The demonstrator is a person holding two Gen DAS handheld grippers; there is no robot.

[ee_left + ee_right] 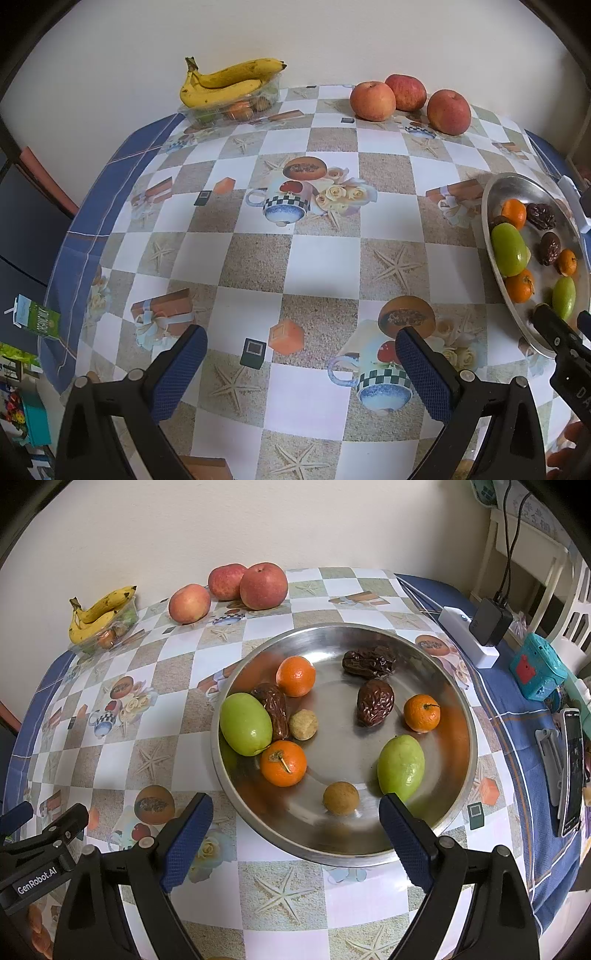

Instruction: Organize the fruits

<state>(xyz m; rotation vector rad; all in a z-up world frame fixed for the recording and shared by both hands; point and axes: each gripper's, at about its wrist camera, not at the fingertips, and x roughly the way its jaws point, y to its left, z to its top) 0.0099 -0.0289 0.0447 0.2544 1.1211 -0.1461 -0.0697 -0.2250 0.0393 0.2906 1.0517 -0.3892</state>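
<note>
A steel bowl [458,716] holds three oranges [283,763], two green fruits [400,768], dark dried dates [375,701] and two small tan round fruits [341,798]. My right gripper [295,819] is open and empty, low over the bowl's near rim. The bowl also shows at the right edge of the left wrist view [491,236]. My left gripper [301,354] is open and empty above the tablecloth. Three apples [373,100] sit at the back. Bananas [221,83] rest on a clear plastic tray [195,116] holding small fruit.
The patterned tablecloth [321,258] covers the table. On the right stand a white power strip with a black adapter [489,622], a teal toy [537,670] and a phone [572,771]. A wall runs behind the table. The right gripper shows in the left wrist view [565,328].
</note>
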